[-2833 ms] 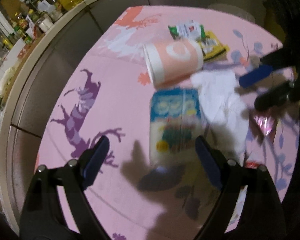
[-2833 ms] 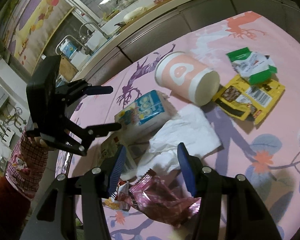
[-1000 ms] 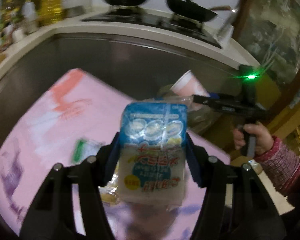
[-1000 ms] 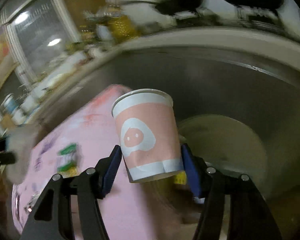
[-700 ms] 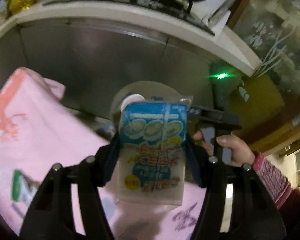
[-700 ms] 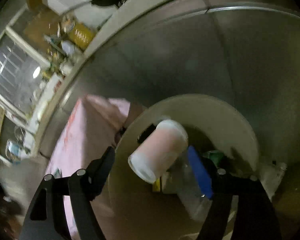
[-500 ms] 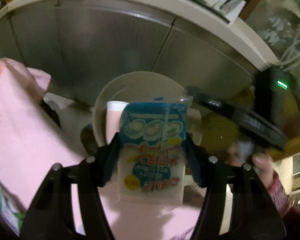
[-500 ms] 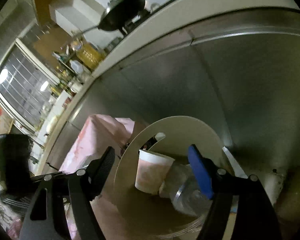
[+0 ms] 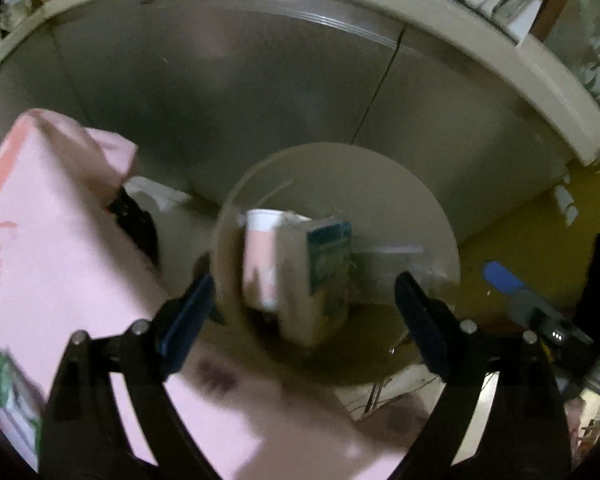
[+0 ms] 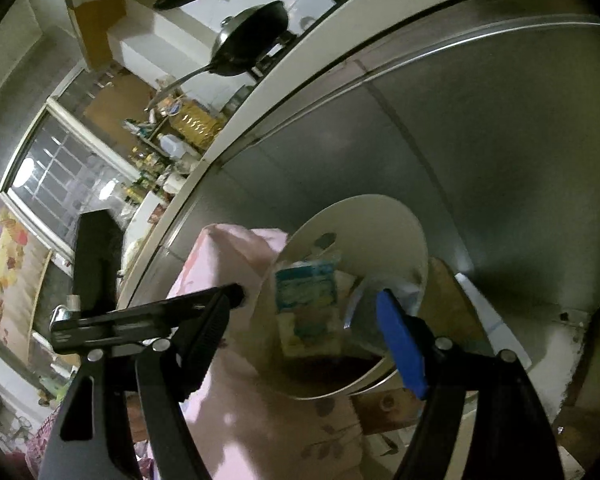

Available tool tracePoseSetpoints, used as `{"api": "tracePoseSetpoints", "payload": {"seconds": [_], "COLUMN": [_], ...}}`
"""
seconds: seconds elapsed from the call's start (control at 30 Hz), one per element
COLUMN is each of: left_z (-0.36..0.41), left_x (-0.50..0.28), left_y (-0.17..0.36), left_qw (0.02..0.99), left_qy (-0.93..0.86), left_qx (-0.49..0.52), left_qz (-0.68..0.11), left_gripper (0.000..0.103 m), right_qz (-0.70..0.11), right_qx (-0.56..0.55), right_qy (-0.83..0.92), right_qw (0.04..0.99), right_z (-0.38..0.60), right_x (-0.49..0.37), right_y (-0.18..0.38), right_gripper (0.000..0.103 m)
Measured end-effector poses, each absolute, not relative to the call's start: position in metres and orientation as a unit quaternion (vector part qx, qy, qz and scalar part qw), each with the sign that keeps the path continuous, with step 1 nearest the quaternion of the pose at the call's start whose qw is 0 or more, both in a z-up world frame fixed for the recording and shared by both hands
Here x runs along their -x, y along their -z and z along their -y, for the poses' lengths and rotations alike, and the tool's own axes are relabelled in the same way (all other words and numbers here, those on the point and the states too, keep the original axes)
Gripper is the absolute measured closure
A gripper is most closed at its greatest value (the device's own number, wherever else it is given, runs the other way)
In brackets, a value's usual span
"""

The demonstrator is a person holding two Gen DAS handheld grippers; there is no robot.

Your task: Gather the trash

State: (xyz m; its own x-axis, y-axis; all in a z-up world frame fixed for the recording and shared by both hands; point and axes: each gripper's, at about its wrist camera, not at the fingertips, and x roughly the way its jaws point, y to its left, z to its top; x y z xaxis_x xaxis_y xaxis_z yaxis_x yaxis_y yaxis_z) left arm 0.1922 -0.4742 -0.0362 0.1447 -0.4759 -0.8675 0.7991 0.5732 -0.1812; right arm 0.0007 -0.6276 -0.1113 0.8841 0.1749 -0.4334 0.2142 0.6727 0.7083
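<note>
- The left gripper [image 9: 300, 304] points down at a round bin [image 9: 440, 216]. Its jaws are opening wide, and nothing is between them.
- A blue and white packet [image 9: 324, 272] is inside the bin, clear of the fingers. It looks blurry.
- A pink cup [image 9: 260, 256] sits in the bin too, just beside the packet on its left.
- The right gripper [image 10: 304, 328] also faces the bin. Its fingers are wide apart and hold nothing.
- From that side, the packet [image 10: 306, 300] shows inside the bin [image 10: 400, 216].
- A pink cloth [image 9: 60, 248] covers the table beside the bin.
- A green wrapper [image 9: 12, 384] lies on the cloth, far from the bin.
</note>
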Motion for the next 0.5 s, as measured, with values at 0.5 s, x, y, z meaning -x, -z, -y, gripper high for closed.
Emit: {"api": "tracePoseSetpoints", "payload": {"seconds": [0.5], "left_z": [0.108], "left_x": [-0.158], "left_y": [-0.062], "left_qw": [0.875], "left_qy": [0.281], "left_qx": [-0.036], "left_qz": [-0.392], "left_gripper": [0.016], "right_qz": [-0.234], "right_qx": [-0.372], "right_qy": [-0.126], "right_qw": [0.889], "right_z": [0.515], "right_x": [-0.030], "right_y": [0.070], "right_gripper": [0.048]}}
